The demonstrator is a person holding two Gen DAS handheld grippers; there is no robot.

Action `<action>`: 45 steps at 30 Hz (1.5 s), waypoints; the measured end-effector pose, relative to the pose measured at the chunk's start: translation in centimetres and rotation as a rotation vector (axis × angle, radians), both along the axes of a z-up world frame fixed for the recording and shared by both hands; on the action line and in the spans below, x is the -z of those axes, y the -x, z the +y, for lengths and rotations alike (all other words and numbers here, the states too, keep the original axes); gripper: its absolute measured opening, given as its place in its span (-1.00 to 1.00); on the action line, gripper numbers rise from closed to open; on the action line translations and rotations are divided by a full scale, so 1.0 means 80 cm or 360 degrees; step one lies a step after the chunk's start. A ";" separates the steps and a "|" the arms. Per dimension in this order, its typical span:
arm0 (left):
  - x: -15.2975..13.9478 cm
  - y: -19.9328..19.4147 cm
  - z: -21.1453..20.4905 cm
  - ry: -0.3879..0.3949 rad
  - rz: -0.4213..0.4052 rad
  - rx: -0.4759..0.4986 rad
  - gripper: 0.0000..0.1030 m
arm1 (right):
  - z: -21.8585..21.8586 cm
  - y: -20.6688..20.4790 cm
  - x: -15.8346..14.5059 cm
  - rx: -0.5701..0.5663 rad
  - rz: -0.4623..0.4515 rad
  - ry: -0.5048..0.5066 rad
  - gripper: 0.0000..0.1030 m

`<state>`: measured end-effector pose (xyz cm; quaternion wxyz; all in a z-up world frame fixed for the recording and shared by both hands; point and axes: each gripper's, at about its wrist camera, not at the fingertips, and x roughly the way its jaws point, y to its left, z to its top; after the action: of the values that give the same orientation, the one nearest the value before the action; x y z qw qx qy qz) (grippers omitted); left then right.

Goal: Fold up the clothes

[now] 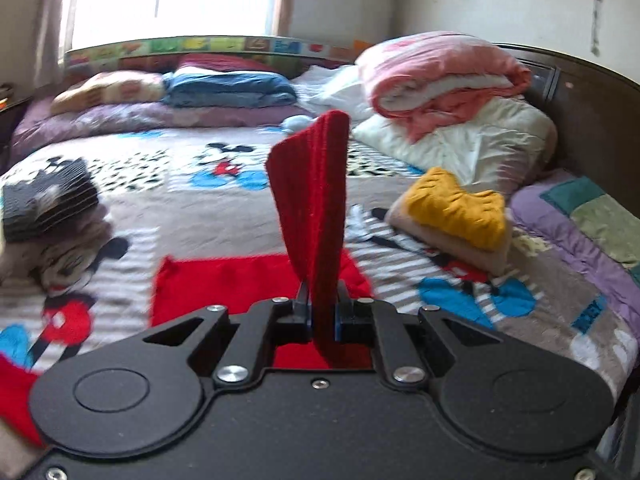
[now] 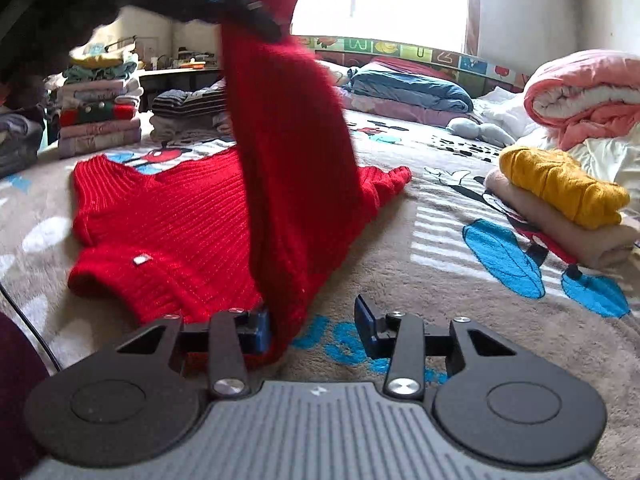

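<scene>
Red ribbed knit sweater [image 2: 168, 220] lies on bed [image 2: 420, 240]; left gripper [image 1: 323, 304] fingers clamp raised sleeve for folding inward. Right gripper [image 2: 312, 322] fingers wide, holding nothing.

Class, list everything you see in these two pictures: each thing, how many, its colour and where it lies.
Red sweater: one, red, flat on the bed, one part lifted.
Yellow sweater: one, mustard, folded atop a beige garment, bed's right.
Striped stack: one, dark striped top, bed's left.
Pink quilt: one, rolled, by the headboard.
Blue blanket: one, folded, far side.
Bedspread: one, grey, cartoon mice.
Clothes pile: one, mixed colours, beyond the bed.
Left gripper: black, shut on red sweater.
Right gripper: black, open beside the sweater.
</scene>
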<state>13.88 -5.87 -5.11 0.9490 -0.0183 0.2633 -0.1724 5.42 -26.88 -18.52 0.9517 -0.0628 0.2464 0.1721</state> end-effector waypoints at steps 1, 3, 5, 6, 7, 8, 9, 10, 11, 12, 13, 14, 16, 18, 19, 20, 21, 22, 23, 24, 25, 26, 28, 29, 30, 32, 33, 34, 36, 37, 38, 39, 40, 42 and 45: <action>0.005 0.003 0.011 0.0015 0.0008 -0.0020 -0.84 | 0.001 0.001 0.000 -0.0002 -0.0003 0.0008 -0.18; 0.013 0.008 0.031 0.0034 0.0021 -0.0062 -0.84 | 0.003 0.003 0.001 -0.0008 -0.0008 0.0019 -0.18; 0.021 0.013 0.047 0.0045 0.0027 -0.0102 -0.84 | 0.005 0.004 0.002 -0.0021 -0.0016 0.0027 -0.18; 0.025 0.015 0.055 0.0058 0.0026 -0.0116 -0.84 | 0.007 0.005 0.002 -0.0030 -0.0024 0.0037 -0.18; 0.029 0.017 0.062 0.0066 0.0025 -0.0127 -0.84 | 0.009 0.006 0.001 -0.0040 -0.0034 0.0050 -0.18; 0.032 0.020 0.068 0.0072 0.0025 -0.0136 -0.84 | 0.011 0.008 0.001 -0.0051 -0.0044 0.0064 -0.18; 0.037 0.022 0.075 0.0079 0.0029 -0.0142 -0.84 | 0.013 0.009 0.001 -0.0058 -0.0051 0.0073 -0.18; 0.042 0.023 0.081 0.0086 0.0038 -0.0150 -0.84 | 0.014 0.010 0.000 -0.0064 -0.0056 0.0081 -0.18; 0.048 0.024 0.085 0.0089 0.0048 -0.0157 -0.84 | 0.016 0.011 0.000 -0.0069 -0.0061 0.0088 -0.18; 0.053 0.026 0.088 0.0087 0.0054 -0.0162 -0.84 | 0.016 0.012 0.000 -0.0074 -0.0062 0.0090 -0.18; 0.058 0.028 0.091 0.0082 0.0058 -0.0164 -0.84 | 0.016 0.012 -0.001 -0.0077 -0.0061 0.0091 -0.18; 0.063 0.030 0.093 0.0077 0.0057 -0.0165 -0.84 | 0.016 0.012 0.000 -0.0079 -0.0059 0.0090 -0.19; 0.073 0.033 0.097 0.0061 0.0052 -0.0168 -0.84 | 0.015 0.012 0.001 -0.0084 -0.0050 0.0095 -0.20; 0.085 0.034 0.101 0.0040 0.0057 -0.0177 -0.84 | 0.016 0.013 0.001 -0.0092 -0.0047 0.0102 -0.20; 0.091 0.034 0.103 0.0038 0.0070 -0.0181 -0.84 | 0.016 0.013 0.001 -0.0096 -0.0047 0.0105 -0.20; 0.098 0.033 0.105 0.0036 0.0083 -0.0184 -0.84 | 0.017 0.014 0.002 -0.0102 -0.0049 0.0115 -0.20; 0.104 0.032 0.107 0.0034 0.0095 -0.0187 -0.84 | 0.017 0.015 0.002 -0.0108 -0.0052 0.0125 -0.20; 0.110 0.032 0.109 0.0032 0.0108 -0.0191 -0.84 | 0.018 0.016 0.002 -0.0112 -0.0052 0.0132 -0.20; 0.116 0.031 0.111 0.0031 0.0121 -0.0197 -0.83 | 0.018 0.017 0.002 -0.0117 -0.0050 0.0138 -0.20; 0.121 0.030 0.113 0.0036 0.0131 -0.0201 -0.83 | 0.017 0.018 0.002 -0.0127 -0.0049 0.0145 -0.20; 0.126 0.029 0.115 0.0045 0.0139 -0.0202 -0.80 | 0.017 0.019 0.001 -0.0138 -0.0049 0.0153 -0.20; 0.129 0.028 0.118 0.0060 0.0149 -0.0208 -0.77 | 0.017 0.020 0.001 -0.0154 -0.0048 0.0162 -0.20; 0.133 0.027 0.126 0.0111 0.0168 -0.0231 -0.64 | 0.015 0.025 -0.003 -0.0231 -0.0044 0.0168 -0.21; 0.134 0.028 0.131 0.0153 0.0173 -0.0242 -0.61 | 0.013 0.029 -0.007 -0.0278 -0.0050 0.0160 -0.22; 0.135 0.028 0.137 0.0194 0.0177 -0.0253 -0.56 | 0.011 0.032 -0.011 -0.0321 -0.0060 0.0147 -0.22; 0.137 0.029 0.147 0.0270 0.0188 -0.0271 -0.53 | 0.008 0.039 -0.018 -0.0394 -0.0079 0.0116 -0.22; 0.137 0.030 0.153 0.0305 0.0195 -0.0282 -0.52 | 0.007 0.042 -0.021 -0.0417 -0.0091 0.0094 -0.22; 0.138 0.031 0.157 0.0338 0.0201 -0.0294 -0.50 | 0.008 0.043 -0.023 -0.0434 -0.0102 0.0076 -0.22; 0.139 0.033 0.164 0.0404 0.0213 -0.0320 -0.49 | 0.014 0.042 -0.025 -0.0461 -0.0125 0.0049 -0.21; 0.139 0.034 0.168 0.0440 0.0218 -0.0332 -0.48 | 0.019 0.042 -0.025 -0.0464 -0.0148 0.0048 -0.21; 0.140 0.034 0.171 0.0475 0.0224 -0.0343 -0.48 | 0.023 0.041 -0.025 -0.0464 -0.0179 0.0045 -0.21; 0.142 0.035 0.175 0.0509 0.0233 -0.0355 -0.48 | 0.027 0.039 -0.025 -0.0457 -0.0217 0.0035 -0.20; 0.143 0.035 0.177 0.0533 0.0240 -0.0367 -0.48 | 0.031 0.037 -0.024 -0.0445 -0.0256 0.0020 -0.13; 0.146 0.034 0.180 0.0557 0.0250 -0.0392 -0.48 | 0.039 0.029 -0.018 -0.0439 -0.0266 0.0005 -0.09; 0.147 0.034 0.182 0.0562 0.0250 -0.0415 -0.48 | 0.052 0.007 0.000 -0.0484 -0.0032 0.0038 -0.01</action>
<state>11.18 8.72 -16.88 0.9219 -0.2313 0.2976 -0.0899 4.89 -22.72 -18.53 0.9162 -0.1125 0.2266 0.3107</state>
